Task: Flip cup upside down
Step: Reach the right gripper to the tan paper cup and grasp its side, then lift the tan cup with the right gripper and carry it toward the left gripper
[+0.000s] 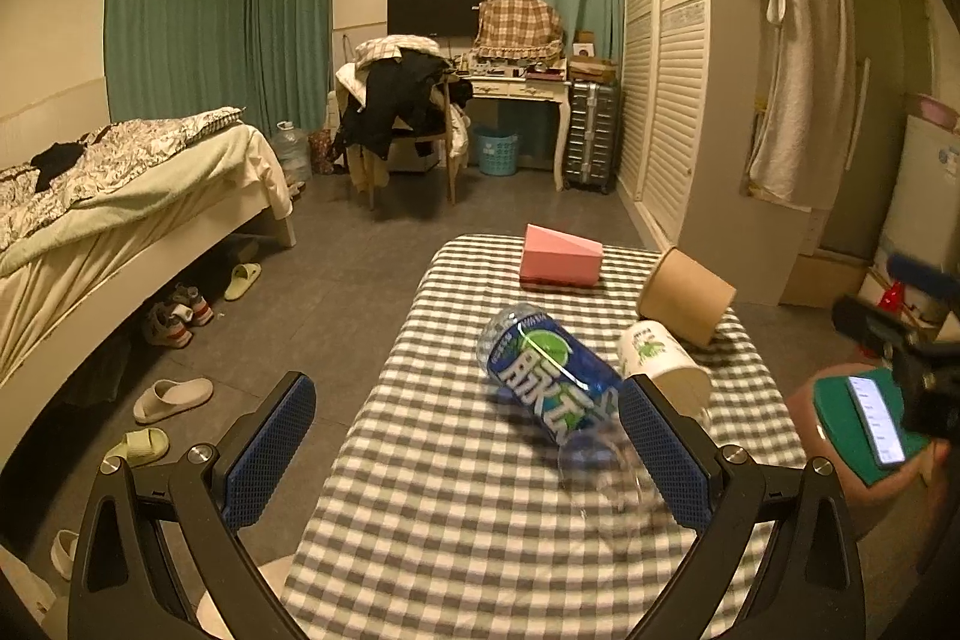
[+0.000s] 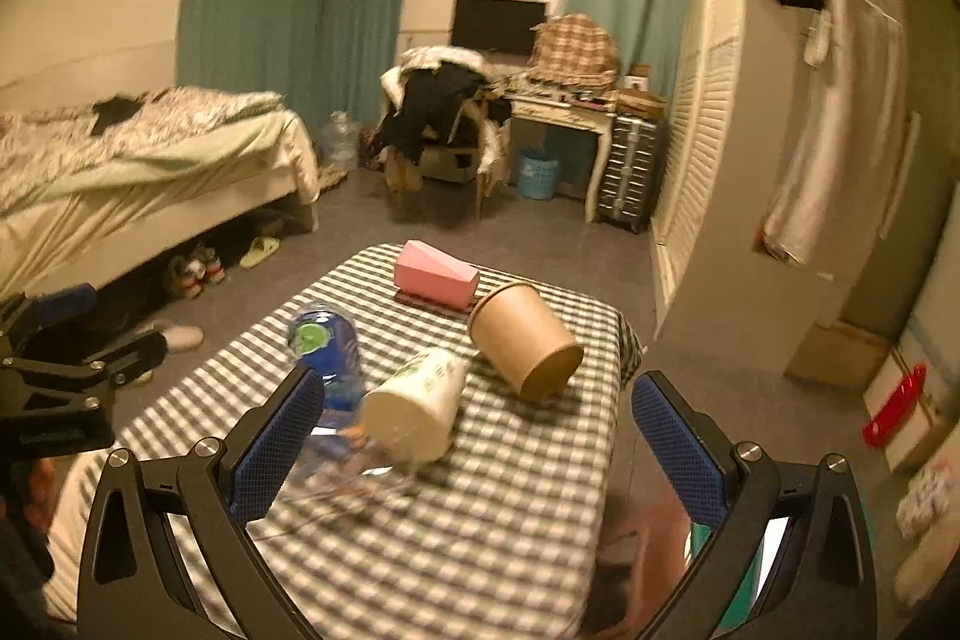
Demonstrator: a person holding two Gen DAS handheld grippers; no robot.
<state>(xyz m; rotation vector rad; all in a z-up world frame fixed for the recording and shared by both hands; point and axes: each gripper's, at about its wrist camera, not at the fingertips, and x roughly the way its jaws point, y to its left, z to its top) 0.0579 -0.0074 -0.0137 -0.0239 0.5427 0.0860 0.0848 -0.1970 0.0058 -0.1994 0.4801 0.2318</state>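
Observation:
A brown paper cup (image 1: 687,295) (image 2: 525,343) lies on its side on the checked table (image 1: 456,508) (image 2: 510,508), at the far right. A white paper cup with green print (image 1: 663,361) (image 2: 417,409) lies on its side just in front of it. My left gripper (image 1: 468,445) is open and empty, above the near part of the table, short of both cups. My right gripper (image 2: 474,442) is open and empty, with the white cup lying between and beyond its fingers. The right gripper also shows in the left wrist view (image 1: 900,340); the left gripper also shows in the right wrist view (image 2: 60,358).
A blue-labelled plastic bottle (image 1: 549,379) (image 2: 330,352) lies on the table left of the white cup. A pink box (image 1: 558,259) (image 2: 435,277) stands at the far edge. A phone on a green pad (image 1: 870,421) sits to the right. A bed (image 1: 120,202) is left.

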